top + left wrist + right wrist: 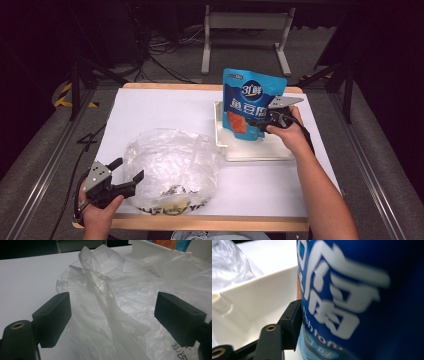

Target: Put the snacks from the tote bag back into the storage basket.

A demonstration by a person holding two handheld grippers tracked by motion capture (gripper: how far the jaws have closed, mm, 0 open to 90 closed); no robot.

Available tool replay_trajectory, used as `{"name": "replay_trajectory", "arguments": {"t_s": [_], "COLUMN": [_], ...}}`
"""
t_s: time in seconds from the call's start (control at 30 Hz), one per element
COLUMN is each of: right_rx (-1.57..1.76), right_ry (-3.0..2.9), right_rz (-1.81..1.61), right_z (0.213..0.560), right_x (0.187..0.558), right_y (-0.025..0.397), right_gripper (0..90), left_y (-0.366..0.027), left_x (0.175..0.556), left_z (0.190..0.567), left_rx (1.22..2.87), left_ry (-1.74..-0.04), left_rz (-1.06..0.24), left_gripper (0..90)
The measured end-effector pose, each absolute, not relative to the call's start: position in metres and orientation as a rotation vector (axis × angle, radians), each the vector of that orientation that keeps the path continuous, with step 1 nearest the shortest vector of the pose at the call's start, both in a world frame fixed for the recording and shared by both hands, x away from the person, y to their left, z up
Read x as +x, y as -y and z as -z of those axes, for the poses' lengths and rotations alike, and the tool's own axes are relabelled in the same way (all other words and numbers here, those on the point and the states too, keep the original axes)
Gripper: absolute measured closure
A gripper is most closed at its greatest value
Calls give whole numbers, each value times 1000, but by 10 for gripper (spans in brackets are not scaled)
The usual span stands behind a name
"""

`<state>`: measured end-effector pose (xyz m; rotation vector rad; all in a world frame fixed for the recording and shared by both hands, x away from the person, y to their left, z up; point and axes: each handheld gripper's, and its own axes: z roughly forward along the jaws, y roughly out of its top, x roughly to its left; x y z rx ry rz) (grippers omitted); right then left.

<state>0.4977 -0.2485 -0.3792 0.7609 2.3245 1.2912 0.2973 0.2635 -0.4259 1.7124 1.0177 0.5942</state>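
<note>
A blue snack pouch [253,103] with white lettering stands upright over the white tray [260,150] at the table's right. My right gripper [266,119] is shut on the pouch's lower right side; in the right gripper view the blue pouch [362,297] presses against one black finger [292,322]. A crumpled clear plastic bag [172,167] lies at the front left. My left gripper [129,172] stands open at the bag's left edge, and in the left gripper view the plastic bag [112,305] lies between its spread fingers [53,317].
The white table top [160,110] has bare room at the back left. Its wooden front edge [210,222] runs close to both forearms. Beyond the table stand a metal frame [245,35] and cables on the floor.
</note>
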Motion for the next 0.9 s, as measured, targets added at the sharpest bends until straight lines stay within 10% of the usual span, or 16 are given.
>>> {"name": "replay_trajectory", "arguments": {"t_s": [0.9], "right_rx": [845], "right_ry": [-2251], "right_rz": [-1354], "right_z": [335], "right_x": [465], "right_y": [267], "right_gripper": [134], "left_y": [-263], "left_x": [300], "left_z": [428], "left_rx": [1711], "left_ry": [-1028], "left_rz": [-573], "left_gripper": [150]}}
